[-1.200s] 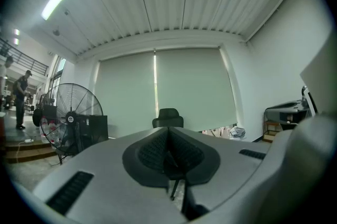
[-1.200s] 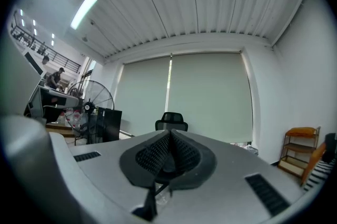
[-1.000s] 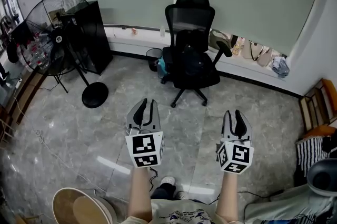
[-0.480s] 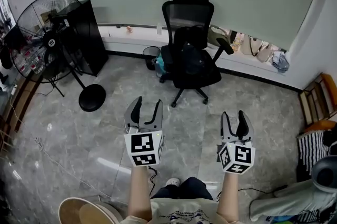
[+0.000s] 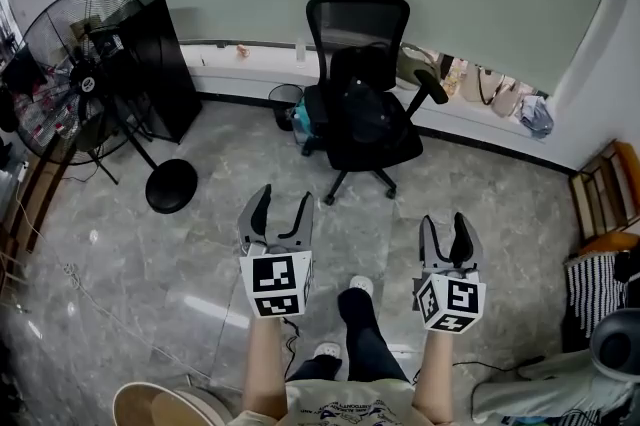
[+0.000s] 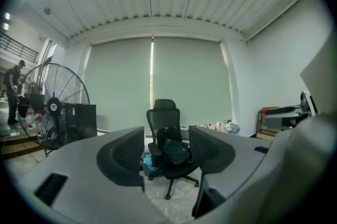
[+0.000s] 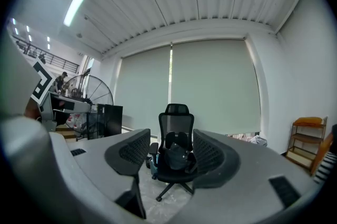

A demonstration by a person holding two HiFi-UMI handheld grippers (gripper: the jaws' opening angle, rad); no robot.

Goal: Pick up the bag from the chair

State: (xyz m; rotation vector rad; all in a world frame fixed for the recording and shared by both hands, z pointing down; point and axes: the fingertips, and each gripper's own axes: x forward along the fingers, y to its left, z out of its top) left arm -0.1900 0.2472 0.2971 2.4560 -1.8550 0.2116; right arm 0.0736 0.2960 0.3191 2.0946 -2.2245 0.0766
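A black office chair (image 5: 365,44) stands by the window wall, several steps ahead of me. A black bag (image 5: 366,114) lies on its seat, leaning against the backrest. My left gripper (image 5: 282,200) is held low in front of me, open and empty, pointing at the chair. My right gripper (image 5: 445,226) is beside it, also open and empty. In the left gripper view the chair (image 6: 164,112) and bag (image 6: 175,150) show far off between the jaws of that gripper (image 6: 166,153). The right gripper view frames the chair (image 7: 176,115) and bag (image 7: 177,158) the same way past its gripper (image 7: 171,151).
A big standing fan (image 5: 70,64) and a black cabinet (image 5: 165,64) stand at the left. A small bin (image 5: 285,102) and a blue thing (image 5: 303,122) sit beside the chair. Handbags (image 5: 485,94) line the window ledge. A wooden shelf (image 5: 610,194) is at right. My shoe (image 5: 358,287) is on the marble floor.
The left gripper's jaws have spread apart from nearly together. I have stepped forward, a leg and shoe now show below, and the chair sits a little nearer.
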